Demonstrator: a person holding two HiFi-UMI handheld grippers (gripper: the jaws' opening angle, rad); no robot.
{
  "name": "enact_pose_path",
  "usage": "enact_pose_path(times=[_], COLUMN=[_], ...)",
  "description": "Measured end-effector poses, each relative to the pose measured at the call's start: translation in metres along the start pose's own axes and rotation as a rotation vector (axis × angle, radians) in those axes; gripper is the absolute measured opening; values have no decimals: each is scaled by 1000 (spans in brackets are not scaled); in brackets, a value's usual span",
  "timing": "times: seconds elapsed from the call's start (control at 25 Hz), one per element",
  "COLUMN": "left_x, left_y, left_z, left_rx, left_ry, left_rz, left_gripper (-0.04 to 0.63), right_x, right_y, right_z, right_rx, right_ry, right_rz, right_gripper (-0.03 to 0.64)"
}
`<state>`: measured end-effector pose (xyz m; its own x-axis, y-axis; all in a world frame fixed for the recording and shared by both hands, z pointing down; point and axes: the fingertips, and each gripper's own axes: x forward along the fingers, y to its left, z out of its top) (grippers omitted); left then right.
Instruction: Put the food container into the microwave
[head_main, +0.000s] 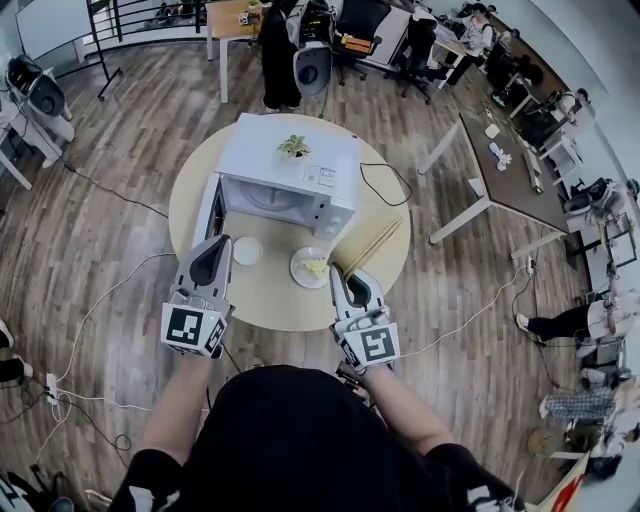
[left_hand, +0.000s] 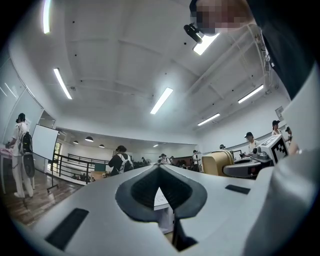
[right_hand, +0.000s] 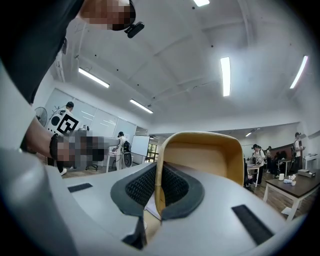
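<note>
The white microwave (head_main: 290, 160) stands on the round wooden table (head_main: 270, 300) with its door (head_main: 209, 208) swung open to the left. The food container (head_main: 313, 266), a shallow white dish with yellow food, sits on the table in front of the microwave. My left gripper (head_main: 214, 243) hovers at the table's near left, by the door, jaws shut and empty. My right gripper (head_main: 346, 272) is just right of the container, also shut and empty. In the left gripper view my left gripper (left_hand: 160, 168) points up, with the microwave (left_hand: 161, 201) showing through the gap below the tips. My right gripper (right_hand: 159, 169) points up too.
A small white dish (head_main: 247, 250) lies left of the container. Chopsticks (head_main: 371, 247) lie to its right. A small plant (head_main: 294, 146) stands on the microwave, and a black cable (head_main: 385, 180) trails off the table. People, desks and chairs fill the room behind.
</note>
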<state>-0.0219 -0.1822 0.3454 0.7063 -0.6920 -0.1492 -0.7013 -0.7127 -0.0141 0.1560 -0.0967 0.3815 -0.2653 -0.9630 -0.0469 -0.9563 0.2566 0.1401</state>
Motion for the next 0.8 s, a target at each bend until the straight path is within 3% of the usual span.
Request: enact_pose_path(times=[0.32,0.8], left_x=[19,36], left_y=[31,38], left_z=[-8,-15], left_rx=[0,20], left_ry=[-3,8], left_rz=[-49,-31], left_gripper=[18,18], right_x=[38,66], right_y=[9,6], right_z=[6,0], right_rx=[-40,-62], right_ry=[-12,-37], right_rz=[-22,33], right_gripper=[28,28])
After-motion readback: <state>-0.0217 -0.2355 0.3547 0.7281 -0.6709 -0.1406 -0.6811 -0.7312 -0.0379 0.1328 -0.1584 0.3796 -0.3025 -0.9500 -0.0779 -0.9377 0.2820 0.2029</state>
